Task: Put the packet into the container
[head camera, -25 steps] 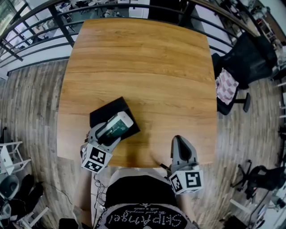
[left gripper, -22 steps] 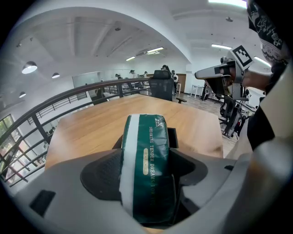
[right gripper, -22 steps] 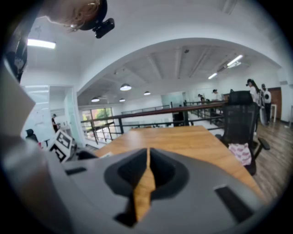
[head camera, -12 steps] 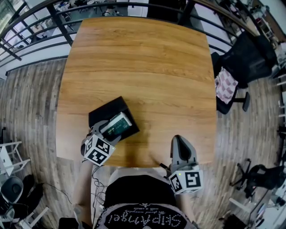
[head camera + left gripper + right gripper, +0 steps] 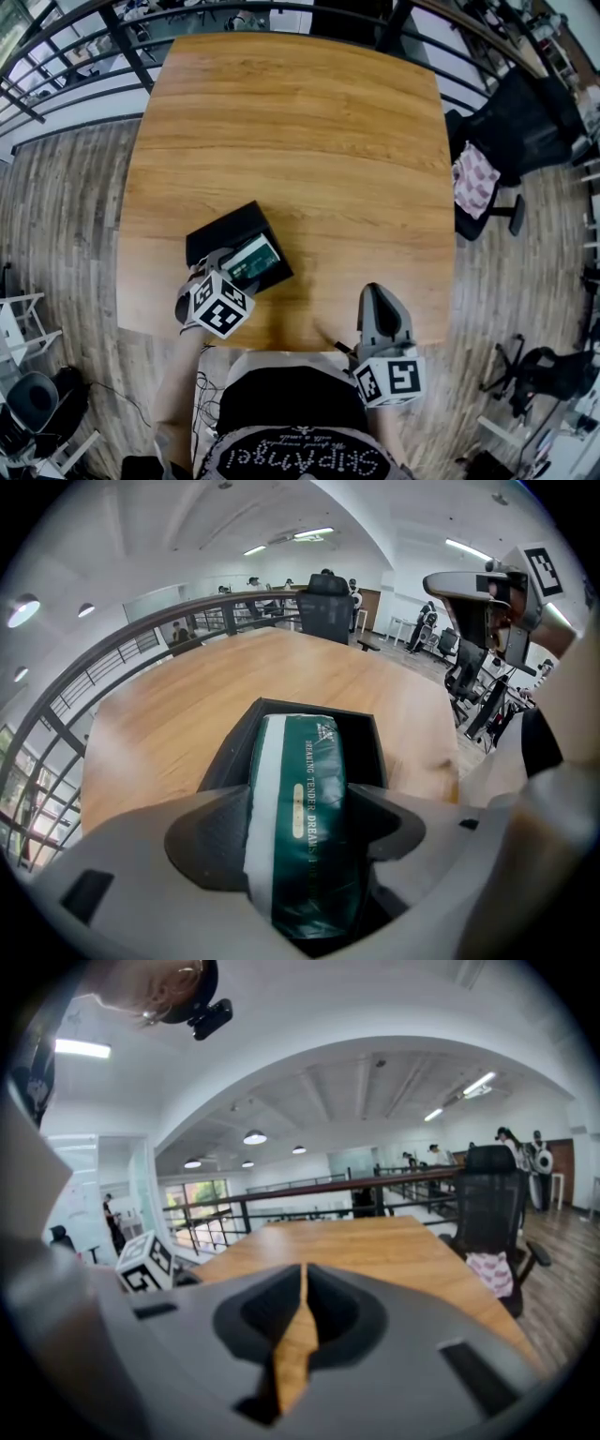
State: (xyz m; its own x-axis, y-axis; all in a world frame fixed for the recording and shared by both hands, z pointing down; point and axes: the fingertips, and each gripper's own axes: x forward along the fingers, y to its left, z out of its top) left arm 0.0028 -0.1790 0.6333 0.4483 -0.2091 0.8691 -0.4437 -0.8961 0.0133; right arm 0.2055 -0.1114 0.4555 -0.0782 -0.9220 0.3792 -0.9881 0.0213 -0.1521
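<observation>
Packet (image 5: 302,817) lower, perhaps inside half-hidden container (image 5: 223,231)

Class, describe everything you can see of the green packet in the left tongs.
The packet is dark green and glossy, a soft-looking plastic wrapper with a white band down one long side, pale lettering and a small gold oval. The left tongs clamp its near half from both sides; its far end points into the open black container. Whether it touches the bottom cannot be told.
</observation>
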